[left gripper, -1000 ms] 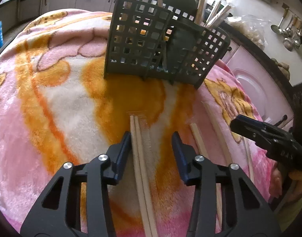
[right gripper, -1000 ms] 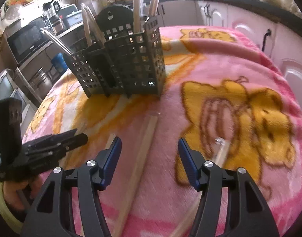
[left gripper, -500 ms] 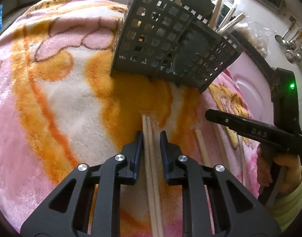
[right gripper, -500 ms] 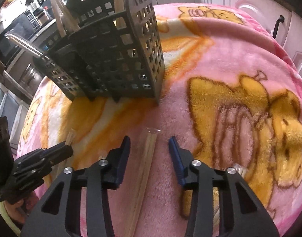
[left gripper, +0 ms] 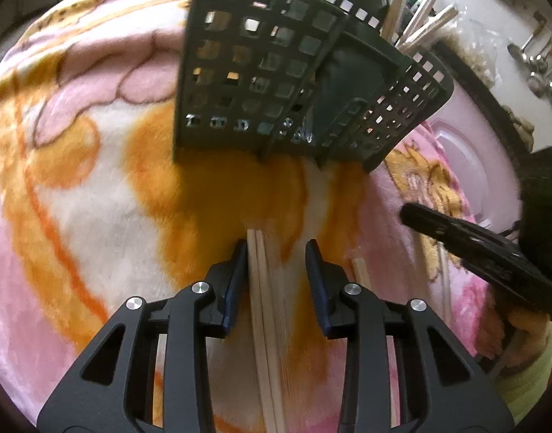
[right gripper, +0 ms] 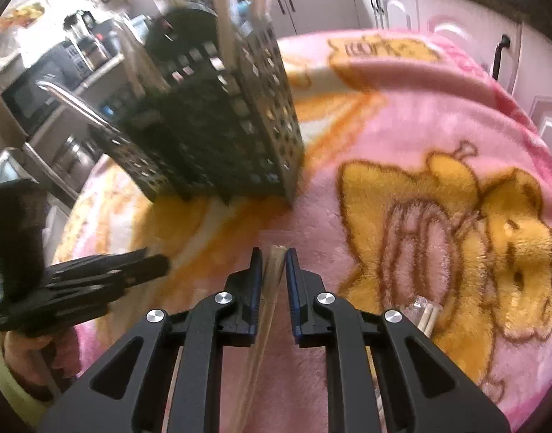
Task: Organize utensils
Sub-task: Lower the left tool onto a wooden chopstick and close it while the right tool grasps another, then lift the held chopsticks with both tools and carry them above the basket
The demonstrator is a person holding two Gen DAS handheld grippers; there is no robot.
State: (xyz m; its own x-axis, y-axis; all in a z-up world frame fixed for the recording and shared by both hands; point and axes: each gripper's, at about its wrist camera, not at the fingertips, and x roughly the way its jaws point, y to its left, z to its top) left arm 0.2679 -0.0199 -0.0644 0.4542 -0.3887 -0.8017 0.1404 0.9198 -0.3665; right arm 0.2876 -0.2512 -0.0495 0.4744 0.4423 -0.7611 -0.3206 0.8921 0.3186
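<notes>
Between its widened jaws the left gripper (left gripper: 276,249) straddles chopsticks (left gripper: 263,288), while the right gripper (right gripper: 274,256) has closed on wrapped chopsticks (right gripper: 272,274).

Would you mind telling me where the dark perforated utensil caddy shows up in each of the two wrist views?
Left wrist: the utensil caddy fills the upper centre, beyond the left gripper.
Right wrist: the caddy stands upper left of centre, beyond the right gripper.
Shared landmark: the pink and orange blanket that it stands on.
</notes>
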